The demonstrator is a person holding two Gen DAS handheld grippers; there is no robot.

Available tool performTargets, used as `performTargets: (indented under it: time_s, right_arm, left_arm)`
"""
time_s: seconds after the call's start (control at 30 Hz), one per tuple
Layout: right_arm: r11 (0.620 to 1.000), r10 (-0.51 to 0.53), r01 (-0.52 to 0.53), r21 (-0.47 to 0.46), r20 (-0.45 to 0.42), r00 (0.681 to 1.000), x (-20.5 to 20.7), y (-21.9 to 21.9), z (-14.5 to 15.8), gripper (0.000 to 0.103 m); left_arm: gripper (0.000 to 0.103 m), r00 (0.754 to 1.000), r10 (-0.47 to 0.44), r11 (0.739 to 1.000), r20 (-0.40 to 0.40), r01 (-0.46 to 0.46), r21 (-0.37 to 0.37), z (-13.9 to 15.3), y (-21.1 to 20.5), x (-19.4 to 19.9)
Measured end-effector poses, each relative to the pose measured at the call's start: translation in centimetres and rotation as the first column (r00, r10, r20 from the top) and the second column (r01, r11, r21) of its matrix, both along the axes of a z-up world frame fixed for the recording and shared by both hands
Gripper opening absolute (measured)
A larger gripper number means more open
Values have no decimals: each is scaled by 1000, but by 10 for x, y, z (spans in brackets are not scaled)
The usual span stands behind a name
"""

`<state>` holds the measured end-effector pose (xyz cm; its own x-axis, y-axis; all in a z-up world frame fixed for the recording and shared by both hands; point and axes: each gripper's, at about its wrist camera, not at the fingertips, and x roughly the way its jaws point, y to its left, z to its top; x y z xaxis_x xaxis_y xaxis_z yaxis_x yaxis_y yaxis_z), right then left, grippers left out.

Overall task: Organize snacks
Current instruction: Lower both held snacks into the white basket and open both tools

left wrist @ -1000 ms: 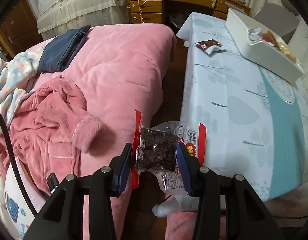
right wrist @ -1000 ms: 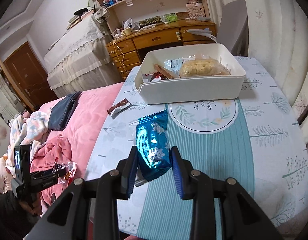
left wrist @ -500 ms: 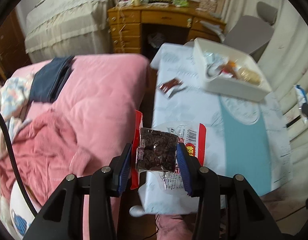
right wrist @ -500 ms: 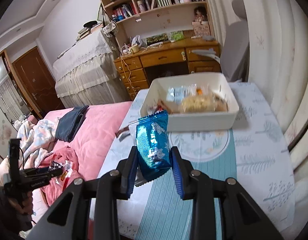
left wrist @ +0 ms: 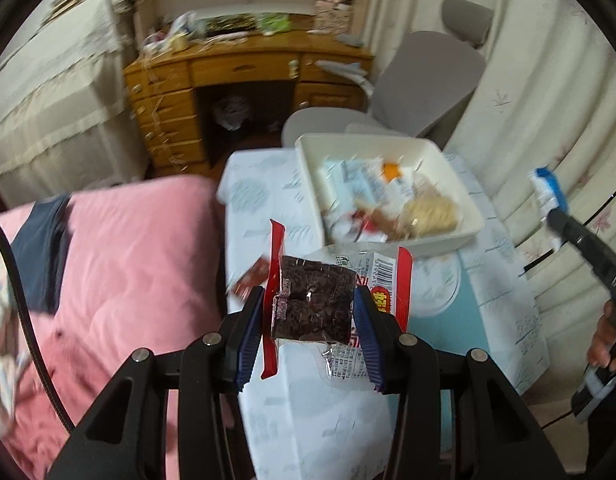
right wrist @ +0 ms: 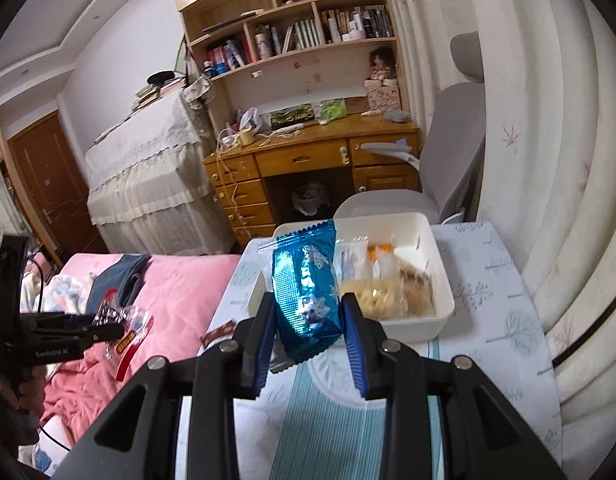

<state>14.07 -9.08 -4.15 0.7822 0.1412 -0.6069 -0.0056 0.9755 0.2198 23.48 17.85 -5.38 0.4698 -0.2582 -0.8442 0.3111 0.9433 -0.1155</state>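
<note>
My left gripper is shut on a clear red-edged packet of dark snacks, held in the air near the table's left edge. My right gripper is shut on a shiny blue snack packet, held above the table in front of the white bin. The bin holds several snack packets. A small brown-red packet lies on the tablecloth left of the bin; it also shows in the left wrist view. The left gripper with its packet appears in the right wrist view.
The table has a white and teal cloth. A pink bed with a navy garment lies left of the table. A wooden desk and grey chair stand behind. Curtains hang at right.
Both grippers have risen and tilted up, so the bin's inside and the room behind show more. The left gripper has swung right toward the table. Both packets stay gripped.
</note>
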Motion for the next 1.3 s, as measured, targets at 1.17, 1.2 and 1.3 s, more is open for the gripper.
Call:
performTargets:
  time_s: [1.17,1.2,1.3]
  right_arm:
    - [984,100,-63,167,-227,969,132,-79,-85,62]
    - [984,103,-65,164,-237,966,130,-76,-87,62]
    - [985,94,-53,166,-254,963,120,-68,-92,62]
  left_arm:
    - [68,990,98,995,-99,-100,-12,-61,-125,134]
    - [68,989,103,994,-102,-105,-9,-62,-119,133]
    - [68,986,122,992,-117,-123,2,-67,-99,131]
